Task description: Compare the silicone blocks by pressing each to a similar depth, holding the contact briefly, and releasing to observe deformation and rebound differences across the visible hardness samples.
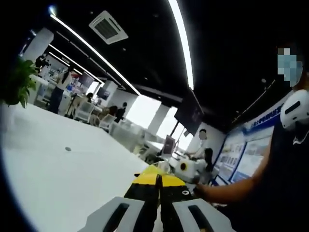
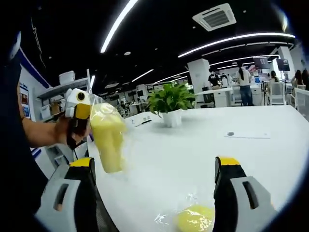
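Left gripper view: the left gripper [image 1: 158, 193] rises from the bottom edge with its two black, yellow-banded jaws drawn together, tips touching or nearly so. Nothing can be made out between them here. Below and to the left lies a smooth white table [image 1: 58, 174], matte and bare apart from a small dark dot. A leafy green plant [image 1: 17, 82] stands at the far left edge. On the right, a person's forearm [image 1: 231, 188] reaches in, the hand partly hidden behind the jaws.

Right gripper view: the right gripper [image 2: 154, 169] has its jaws spread wide, grey bodies with black fingers capped in yellow, and nothing is between them. Low between the jaws, touching neither, a round yellow silicone block [image 2: 195, 218] in crinkled clear wrap lies on the white table. At upper left, the left gripper comes in held by a person's hand [image 2: 65, 130]; it grips an elongated pale yellow silicone block [image 2: 108, 137], glossy in clear film, raised above the table. The long axis of this block runs roughly up and down the view, tilted slightly, its lower end pointing toward the table. A potted plant stands farther back on the table in a white pot.
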`<state>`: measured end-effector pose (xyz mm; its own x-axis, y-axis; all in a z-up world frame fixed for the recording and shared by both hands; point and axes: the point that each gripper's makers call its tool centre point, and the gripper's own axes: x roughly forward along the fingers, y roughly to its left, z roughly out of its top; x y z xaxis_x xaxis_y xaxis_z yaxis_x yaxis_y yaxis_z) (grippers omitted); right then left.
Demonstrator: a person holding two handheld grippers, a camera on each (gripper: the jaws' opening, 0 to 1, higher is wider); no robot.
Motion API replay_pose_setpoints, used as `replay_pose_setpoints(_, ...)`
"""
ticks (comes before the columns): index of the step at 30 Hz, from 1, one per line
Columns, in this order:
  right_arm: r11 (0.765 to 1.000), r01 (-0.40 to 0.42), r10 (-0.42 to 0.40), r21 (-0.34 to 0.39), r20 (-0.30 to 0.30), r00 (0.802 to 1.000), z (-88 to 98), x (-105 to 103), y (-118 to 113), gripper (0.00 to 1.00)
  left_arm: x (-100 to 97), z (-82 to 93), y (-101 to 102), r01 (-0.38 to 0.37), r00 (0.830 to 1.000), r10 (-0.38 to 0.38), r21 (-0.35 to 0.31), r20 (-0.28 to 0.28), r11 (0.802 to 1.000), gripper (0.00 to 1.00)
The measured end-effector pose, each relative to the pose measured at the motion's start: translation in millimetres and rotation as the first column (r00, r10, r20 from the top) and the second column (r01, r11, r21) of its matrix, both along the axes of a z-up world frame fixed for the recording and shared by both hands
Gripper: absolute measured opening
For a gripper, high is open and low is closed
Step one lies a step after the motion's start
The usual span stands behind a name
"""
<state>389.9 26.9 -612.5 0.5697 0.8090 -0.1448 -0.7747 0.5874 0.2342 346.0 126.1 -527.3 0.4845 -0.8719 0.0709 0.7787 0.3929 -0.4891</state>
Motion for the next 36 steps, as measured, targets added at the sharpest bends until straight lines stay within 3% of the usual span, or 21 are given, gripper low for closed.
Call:
replay_pose_setpoints(11,0.987,0.117,-0.118,-0.11,-0.002,0.993,-30.4,-7,-53,0.96,11.4,-13.6,20,-0.07,0.995,0.069,-0.004,-0.069,0.998,0.0)
replay_pose_setpoints(16,0.981,0.155,-0.158,-0.12,-0.014,0.987,-37.6,-11,-71,0.96,15.7,-27.9,27,-0.099,0.988,0.099,0.002,-0.122,0.995,0.0)
replay_pose_setpoints(18,0.975,0.181,-0.184,-0.127,-0.014,0.983,-40.5,-12,-80,0.96,17.7,-28.4,29,-0.114,0.983,0.108,-0.026,-0.149,0.993,0.0)
replay_pose_setpoints(23,0.965,0.227,-0.233,-0.131,-0.032,0.972,-48.2,-14,-100,0.96,21.6,-31.7,34,-0.14,0.978,0.134,-0.027,-0.159,0.99,0.0)
replay_pose_setpoints(36,0.959,0.237,-0.248,-0.157,-0.06,0.967,-62.7,-20,-115,0.96,28.0,-51.1,47,-0.195,0.959,0.19,-0.003,-0.209,0.981,0.0)
